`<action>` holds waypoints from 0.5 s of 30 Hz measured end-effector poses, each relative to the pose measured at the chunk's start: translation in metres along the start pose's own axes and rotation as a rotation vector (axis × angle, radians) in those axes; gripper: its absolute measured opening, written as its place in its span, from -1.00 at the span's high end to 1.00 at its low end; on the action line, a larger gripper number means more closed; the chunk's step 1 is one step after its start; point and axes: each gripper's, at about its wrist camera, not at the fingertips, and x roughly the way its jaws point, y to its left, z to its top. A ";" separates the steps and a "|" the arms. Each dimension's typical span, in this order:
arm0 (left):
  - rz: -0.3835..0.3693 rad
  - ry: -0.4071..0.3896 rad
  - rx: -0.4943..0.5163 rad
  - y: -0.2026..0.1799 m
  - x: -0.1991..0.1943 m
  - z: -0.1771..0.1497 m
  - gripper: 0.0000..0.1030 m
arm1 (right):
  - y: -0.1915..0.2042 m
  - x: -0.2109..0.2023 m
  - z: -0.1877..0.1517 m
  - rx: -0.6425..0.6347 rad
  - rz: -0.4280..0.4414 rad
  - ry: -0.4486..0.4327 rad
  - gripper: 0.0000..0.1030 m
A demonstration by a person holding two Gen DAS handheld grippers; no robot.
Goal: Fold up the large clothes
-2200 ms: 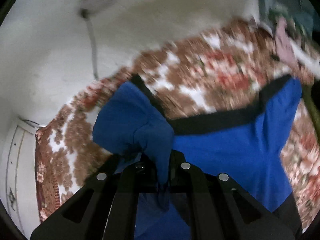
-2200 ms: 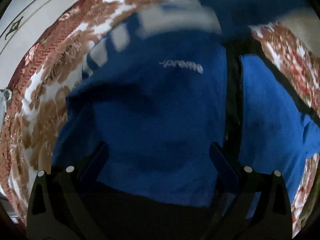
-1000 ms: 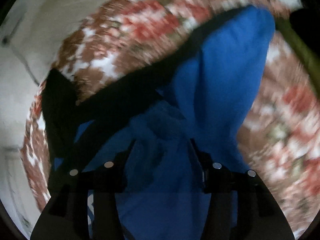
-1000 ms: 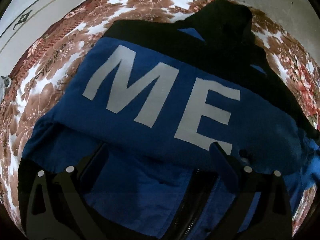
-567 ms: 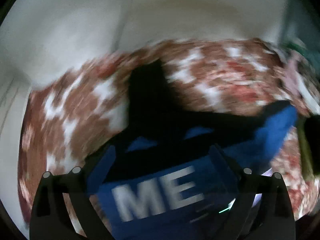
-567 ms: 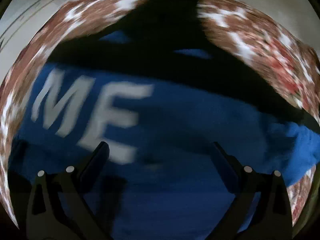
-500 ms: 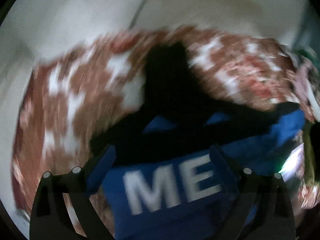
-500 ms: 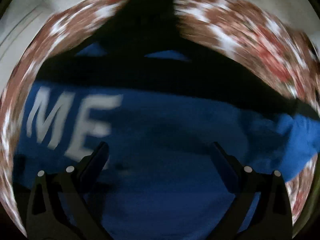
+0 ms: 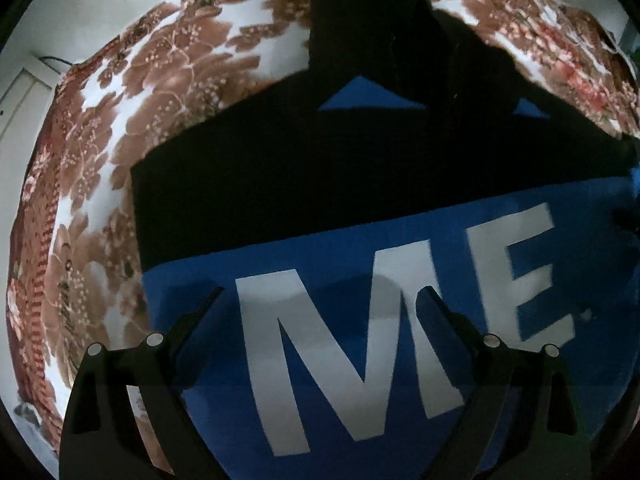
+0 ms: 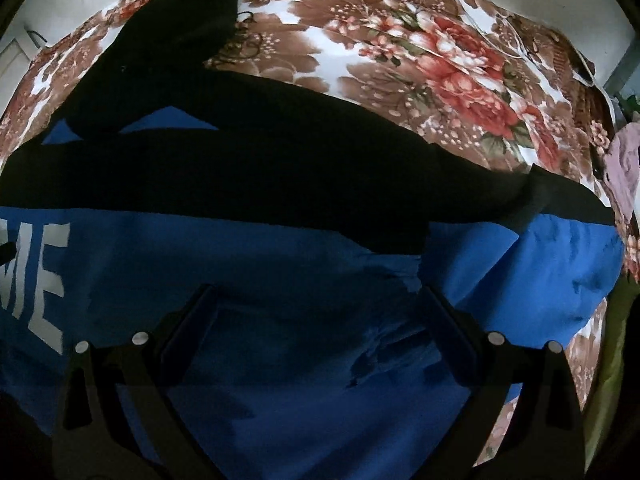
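A large blue hoodie with a black shoulder band, black hood and big white letters "ME" lies back-up on a floral bedspread. My left gripper hangs open just above the letter M, nothing between its fingers. In the right wrist view the same hoodie fills the frame, with its blue right sleeve bunched toward the right. My right gripper stands open over the plain blue back, holding nothing.
The floral bedspread stretches beyond the hood to a pale wall. A pink cloth lies at the bed's right edge. A greenish cloth sits at the lower right.
My left gripper has let go of the blue sleeve and opened, swinging over to the printed back. The right view slid rightward, so the letters now sit at its left edge.
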 end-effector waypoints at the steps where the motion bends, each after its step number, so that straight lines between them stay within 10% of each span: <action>1: 0.008 0.007 -0.002 0.000 0.004 -0.001 -0.77 | -0.003 0.001 -0.001 0.007 -0.019 0.003 -0.91; 15: 0.120 0.046 0.051 0.007 0.004 -0.007 -0.79 | -0.065 0.004 -0.026 0.130 0.095 0.077 -0.91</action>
